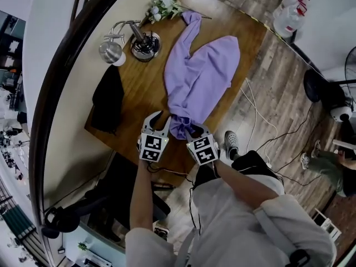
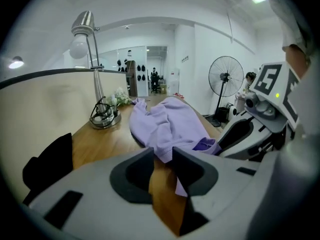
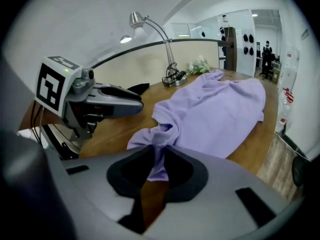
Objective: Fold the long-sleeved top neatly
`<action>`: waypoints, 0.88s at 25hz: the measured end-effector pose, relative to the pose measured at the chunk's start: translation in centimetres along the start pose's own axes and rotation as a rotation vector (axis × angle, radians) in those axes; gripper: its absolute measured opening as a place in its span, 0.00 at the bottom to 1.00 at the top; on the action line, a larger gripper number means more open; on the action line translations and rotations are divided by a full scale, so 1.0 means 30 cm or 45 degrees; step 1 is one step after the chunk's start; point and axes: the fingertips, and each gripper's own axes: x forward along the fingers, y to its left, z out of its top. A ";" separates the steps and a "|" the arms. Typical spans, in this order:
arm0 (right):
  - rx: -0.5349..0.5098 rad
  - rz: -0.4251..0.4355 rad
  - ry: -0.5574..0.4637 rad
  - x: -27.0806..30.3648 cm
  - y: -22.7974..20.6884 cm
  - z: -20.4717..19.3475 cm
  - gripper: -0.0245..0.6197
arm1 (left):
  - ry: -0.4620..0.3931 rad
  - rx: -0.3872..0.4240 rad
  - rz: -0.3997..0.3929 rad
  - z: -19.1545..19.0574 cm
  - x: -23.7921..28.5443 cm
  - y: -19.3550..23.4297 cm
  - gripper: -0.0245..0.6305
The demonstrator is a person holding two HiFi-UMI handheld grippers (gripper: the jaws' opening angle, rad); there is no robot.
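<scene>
The purple long-sleeved top lies lengthwise on the wooden table, one sleeve stretched toward the far end and its near end bunched by the front edge. My right gripper is at that bunch. In the right gripper view its jaws pinch a gathered fold of the top, and a flap hangs through the gap. My left gripper sits just left of the bunch with its fingers spread. In the left gripper view the cloth's edge reaches between the tips and lies along the right finger, with bare wood in the gap.
A black cloth lies at the table's left edge. A desk lamp, a wire holder and white flowers stand at the far left. Cables and a person's shoe are on the floor to the right, and a dark chair is below the table's front edge.
</scene>
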 end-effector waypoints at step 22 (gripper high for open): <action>-0.273 0.100 -0.188 -0.304 -0.165 0.279 0.09 | 0.050 0.315 -0.046 0.111 0.179 -0.067 0.35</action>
